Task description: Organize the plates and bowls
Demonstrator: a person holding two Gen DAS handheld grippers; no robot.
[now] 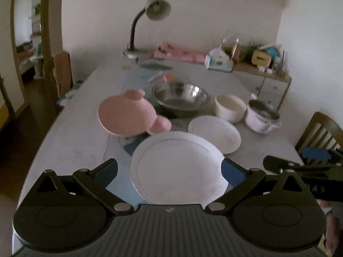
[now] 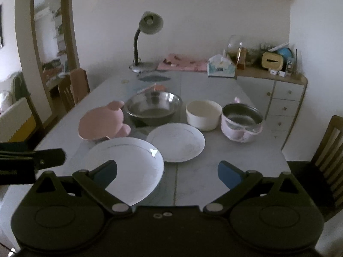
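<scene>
Large plate (image 1: 179, 167): near edge of worktop (image 1: 70, 150), unstacked. Small plate (image 1: 215, 132): just beyond, right. Pink dish (image 1: 126, 115), steel bowl (image 1: 181, 98), cream bowl (image 1: 230, 107), lined bowl (image 1: 262, 115): far row, all separate. Left gripper (image 1: 169, 171), right gripper (image 2: 167, 172): jaws apart, empty. Sorting apparently not begun.

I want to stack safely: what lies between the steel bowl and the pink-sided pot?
A cream bowl stands between the steel bowl and the pink-sided pot, on the table. Both wrist views show this, the right one more clearly.
</scene>
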